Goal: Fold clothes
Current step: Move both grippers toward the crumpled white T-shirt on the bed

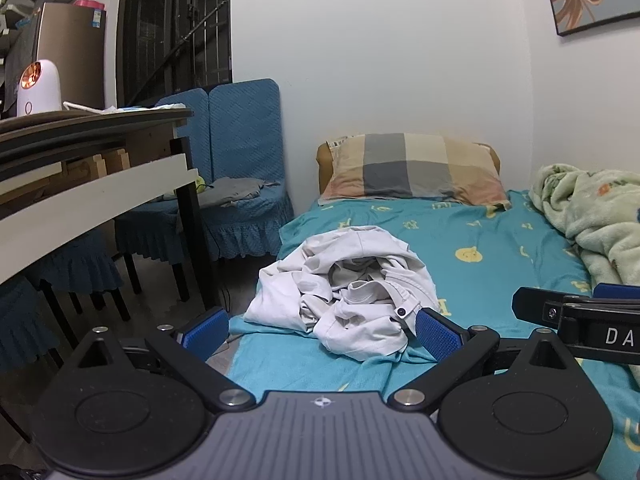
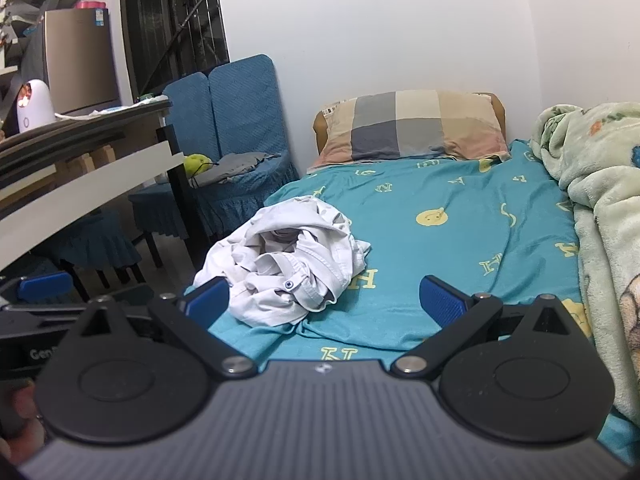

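One white shirt (image 1: 344, 288) in crumpled heap on blue bed sheet (image 1: 500, 248), near bed's left edge. Too bunched up, cannot tell which way it points. My left gripper (image 1: 320, 330) wide open, holds nothing. My right gripper (image 2: 324, 300) wide open too, empty. One pillow (image 1: 412, 168), one green blanket (image 2: 600, 184).

"DA" on right gripper (image 1: 576, 312); "Gen" on left gripper (image 2: 40, 316)
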A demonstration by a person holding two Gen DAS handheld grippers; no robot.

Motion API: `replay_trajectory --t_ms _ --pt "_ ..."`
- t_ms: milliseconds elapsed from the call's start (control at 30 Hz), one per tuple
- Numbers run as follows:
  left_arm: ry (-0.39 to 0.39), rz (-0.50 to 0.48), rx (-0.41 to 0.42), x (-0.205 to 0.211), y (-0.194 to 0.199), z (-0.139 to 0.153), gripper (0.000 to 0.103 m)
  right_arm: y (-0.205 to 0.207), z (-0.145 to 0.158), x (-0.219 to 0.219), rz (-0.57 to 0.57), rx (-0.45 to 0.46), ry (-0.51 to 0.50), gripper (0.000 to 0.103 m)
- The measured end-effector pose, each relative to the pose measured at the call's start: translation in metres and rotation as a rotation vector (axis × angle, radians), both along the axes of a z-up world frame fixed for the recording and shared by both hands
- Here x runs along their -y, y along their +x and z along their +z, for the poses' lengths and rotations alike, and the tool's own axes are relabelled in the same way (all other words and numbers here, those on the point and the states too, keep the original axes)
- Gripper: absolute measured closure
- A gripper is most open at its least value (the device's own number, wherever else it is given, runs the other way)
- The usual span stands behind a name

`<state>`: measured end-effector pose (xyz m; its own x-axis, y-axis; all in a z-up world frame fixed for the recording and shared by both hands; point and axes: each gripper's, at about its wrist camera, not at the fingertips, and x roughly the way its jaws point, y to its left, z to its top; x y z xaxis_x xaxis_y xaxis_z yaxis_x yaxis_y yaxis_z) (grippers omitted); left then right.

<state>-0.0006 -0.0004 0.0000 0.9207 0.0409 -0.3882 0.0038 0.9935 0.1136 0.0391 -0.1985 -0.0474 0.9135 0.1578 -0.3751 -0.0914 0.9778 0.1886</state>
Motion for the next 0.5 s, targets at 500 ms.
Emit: replay_trajectory --t_ms 500 --pt "-0.069 0.005 -0.039 -0.003 -0.008 -0.008 0.001 0.003 -0.004 0.003 -0.027 0.008 0.001 0.0"
